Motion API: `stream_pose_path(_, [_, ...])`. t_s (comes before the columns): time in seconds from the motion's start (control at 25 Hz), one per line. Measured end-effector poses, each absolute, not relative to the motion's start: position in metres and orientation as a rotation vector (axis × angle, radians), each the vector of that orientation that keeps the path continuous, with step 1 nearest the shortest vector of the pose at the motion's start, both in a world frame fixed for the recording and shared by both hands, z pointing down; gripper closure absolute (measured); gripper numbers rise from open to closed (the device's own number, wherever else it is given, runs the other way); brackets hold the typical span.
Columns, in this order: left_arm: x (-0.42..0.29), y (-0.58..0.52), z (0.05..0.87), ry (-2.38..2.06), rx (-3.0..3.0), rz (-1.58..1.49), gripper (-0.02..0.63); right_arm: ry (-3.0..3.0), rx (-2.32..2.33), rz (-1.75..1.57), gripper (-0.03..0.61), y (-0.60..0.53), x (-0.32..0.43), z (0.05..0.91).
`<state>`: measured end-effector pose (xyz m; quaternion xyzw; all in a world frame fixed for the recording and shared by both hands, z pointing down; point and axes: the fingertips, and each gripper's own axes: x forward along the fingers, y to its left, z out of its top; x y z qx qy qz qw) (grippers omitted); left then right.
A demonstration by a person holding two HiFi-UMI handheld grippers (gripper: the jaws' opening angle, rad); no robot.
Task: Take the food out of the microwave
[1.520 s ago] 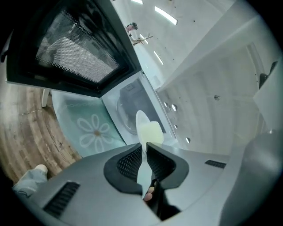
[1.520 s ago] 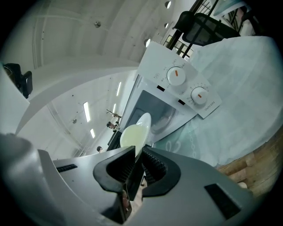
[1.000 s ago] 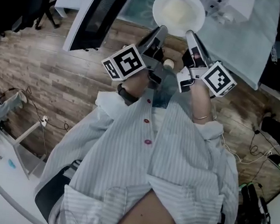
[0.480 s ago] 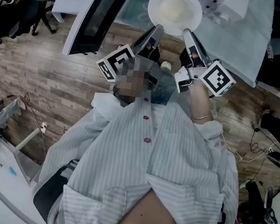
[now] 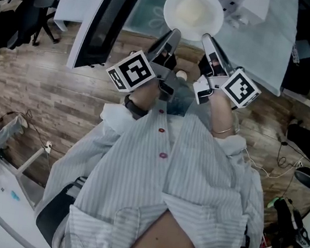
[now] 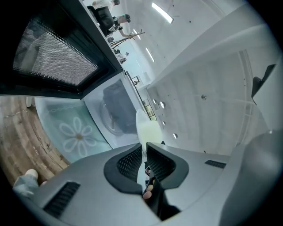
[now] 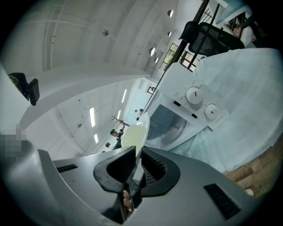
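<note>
A white plate [image 5: 193, 12] with pale food on it hangs in front of the open microwave [image 5: 249, 5]. My left gripper [image 5: 174, 34] is shut on the plate's near left rim and my right gripper [image 5: 206, 37] is shut on its near right rim. In the left gripper view the plate [image 6: 147, 131] shows edge-on, running into the dark pads [image 6: 130, 162] of the left gripper [image 6: 144, 155]. The right gripper view shows the plate [image 7: 134, 135] the same way, clamped in the right gripper [image 7: 138, 161], with the microwave's cavity [image 7: 170, 126] behind it.
The microwave door [image 5: 106, 19] stands swung open to the left. A pale green cloth with a flower print [image 5: 282, 50] covers the table under the microwave. Control knobs [image 7: 193, 94] sit on the microwave's right panel. Wooden floor [image 5: 41, 81] lies below, with cables and clutter at the edges.
The plate and both grippers have shifted slightly up and to the left in the head view; both grips are unchanged.
</note>
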<state>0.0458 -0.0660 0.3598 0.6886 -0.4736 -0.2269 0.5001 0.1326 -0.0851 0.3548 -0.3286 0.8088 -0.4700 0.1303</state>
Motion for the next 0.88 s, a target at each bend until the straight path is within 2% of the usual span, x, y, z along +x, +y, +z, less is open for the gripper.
stream_pose_path(0.88, [0.0447, -0.0694, 0.3590, -1.145, 1.664, -0.561, 0.572, 2.366, -0.940, -1.346, 0.517, -0.0888, 0.1307, 0.3510])
